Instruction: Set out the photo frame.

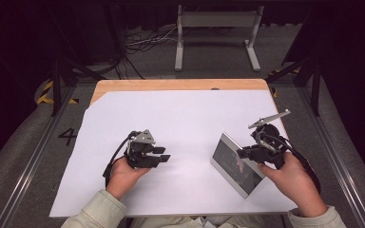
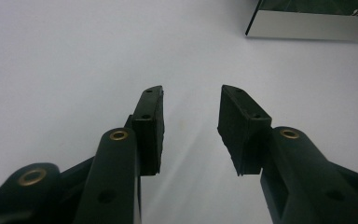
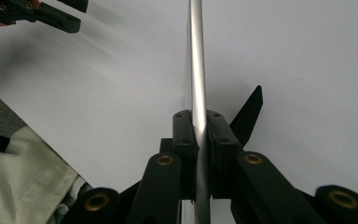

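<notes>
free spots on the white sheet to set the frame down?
Bare: the far half of the white sheet, and between the left tool and the picture frame. Crowded: near right, where the right tool grips the frame.

Wooden worktop under a white sheet. Grey carpet floor, metal rails both sides, white frame stand and loose cables behind. Surroundings dark.

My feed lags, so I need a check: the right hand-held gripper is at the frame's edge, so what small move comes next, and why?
Probably lift the frame slightly to test the grip. The right hand-held gripper is clamped on its thin silver edge, with its black stand sticking out behind, while the left hand-held gripper is open with nothing between its jaws.
</notes>
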{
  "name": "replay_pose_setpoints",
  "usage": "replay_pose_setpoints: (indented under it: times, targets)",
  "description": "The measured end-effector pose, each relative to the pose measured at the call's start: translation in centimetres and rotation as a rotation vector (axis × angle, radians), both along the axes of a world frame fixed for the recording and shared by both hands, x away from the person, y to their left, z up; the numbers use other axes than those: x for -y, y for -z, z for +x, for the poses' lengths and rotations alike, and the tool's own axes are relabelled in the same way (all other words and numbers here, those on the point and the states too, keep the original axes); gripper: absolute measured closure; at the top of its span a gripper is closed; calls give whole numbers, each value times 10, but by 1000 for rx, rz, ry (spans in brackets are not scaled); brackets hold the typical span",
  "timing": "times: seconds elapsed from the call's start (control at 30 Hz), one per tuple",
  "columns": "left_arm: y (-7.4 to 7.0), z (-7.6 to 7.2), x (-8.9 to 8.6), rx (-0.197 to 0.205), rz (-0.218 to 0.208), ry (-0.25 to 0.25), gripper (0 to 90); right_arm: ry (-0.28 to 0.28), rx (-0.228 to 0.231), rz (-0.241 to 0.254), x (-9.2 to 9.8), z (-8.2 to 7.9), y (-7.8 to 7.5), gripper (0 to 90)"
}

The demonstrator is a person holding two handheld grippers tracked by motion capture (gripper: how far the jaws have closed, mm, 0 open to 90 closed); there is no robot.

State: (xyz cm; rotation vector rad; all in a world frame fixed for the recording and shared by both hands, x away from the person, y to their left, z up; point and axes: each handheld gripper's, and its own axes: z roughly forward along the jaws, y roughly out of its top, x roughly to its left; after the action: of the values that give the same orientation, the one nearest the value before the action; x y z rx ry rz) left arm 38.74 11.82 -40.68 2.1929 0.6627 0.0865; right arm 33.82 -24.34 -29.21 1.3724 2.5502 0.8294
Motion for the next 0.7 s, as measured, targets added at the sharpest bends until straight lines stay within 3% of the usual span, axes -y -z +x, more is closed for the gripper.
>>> replay_pose_setpoints:
  times: [0.4,0.7]
  targets:
    - [0,-3,-10,-5,-8,-33,611,-123,17,10,-11,20,-19,840]
    - [1,-5,-21,-11,-16,-69,611,-221,49,-11,-25,34,-33,840]
